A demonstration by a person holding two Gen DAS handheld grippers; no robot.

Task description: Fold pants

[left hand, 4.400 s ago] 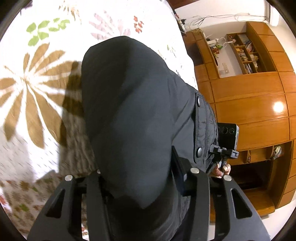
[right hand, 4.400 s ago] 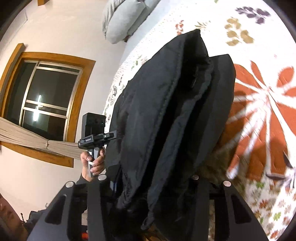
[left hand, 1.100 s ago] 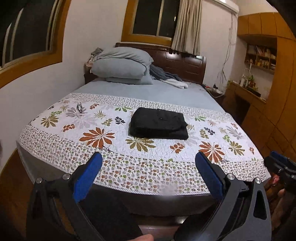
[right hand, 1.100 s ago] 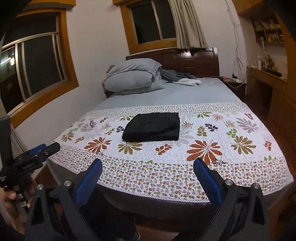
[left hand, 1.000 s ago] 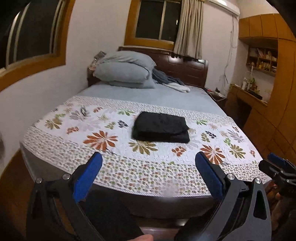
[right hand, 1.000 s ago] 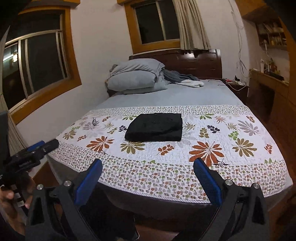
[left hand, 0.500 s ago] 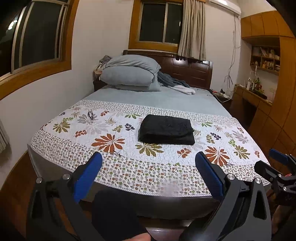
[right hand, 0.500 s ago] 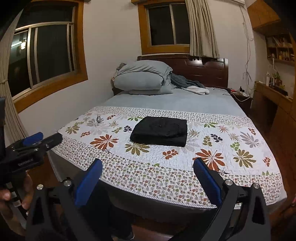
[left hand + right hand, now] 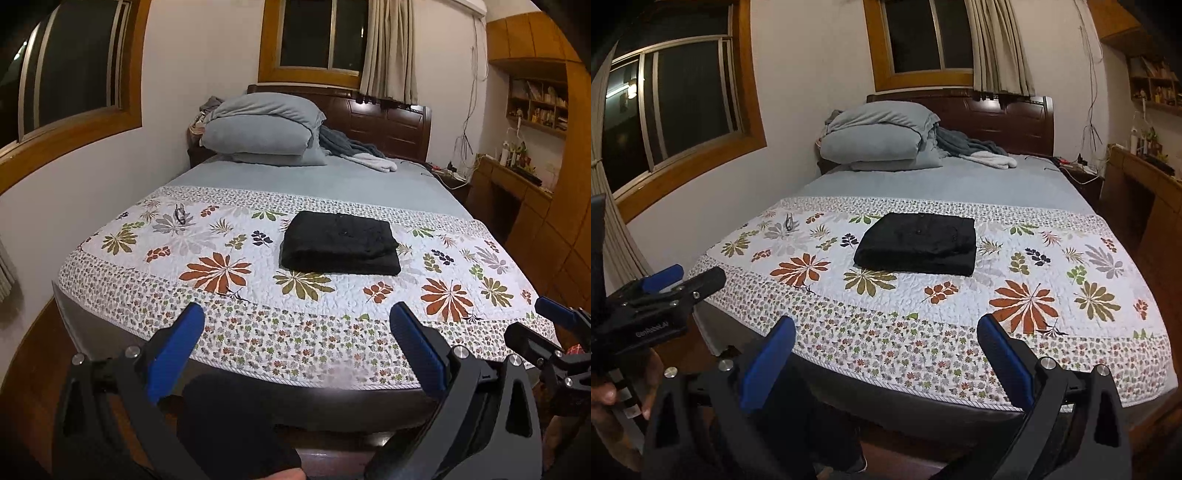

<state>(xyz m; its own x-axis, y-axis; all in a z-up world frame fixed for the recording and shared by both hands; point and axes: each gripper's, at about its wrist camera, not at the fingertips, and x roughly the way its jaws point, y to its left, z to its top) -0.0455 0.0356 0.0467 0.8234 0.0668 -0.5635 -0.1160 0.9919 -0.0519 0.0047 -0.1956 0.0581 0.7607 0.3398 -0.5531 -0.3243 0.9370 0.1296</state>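
**Folded black pants lie on the bed, both claws wide and empty**

The black fabric pants [image 9: 340,243] sit folded into a neat, thick rectangle on the white quilted bedspread with its leaf-and-flower print [image 9: 229,295] — roughly mid-width of the bed, on the upper part of the quilt, just below its patterned top border. Nothing touches them.

The left claw [image 9: 295,347] is spread wide, its blue-padded fingers [image 9: 173,354] holding nothing; it hangs off the foot of the bed, well apart from the pants. The right claw [image 9: 884,349] stands equally wide and bare, also short of the mattress edge. Each camera catches the other tool at its frame edge — in the right wrist view a hand [image 9: 613,391] grips the left tool's handle at the lower left.

Further up the bed, a pile of grey pillows [image 9: 262,129] rests against the dark wooden headboard [image 9: 388,118], with a crumpled grey-and-white blanket [image 9: 354,151] beside them. A small dark object [image 9: 180,214] lies on the quilt near its left side, too small to make out.
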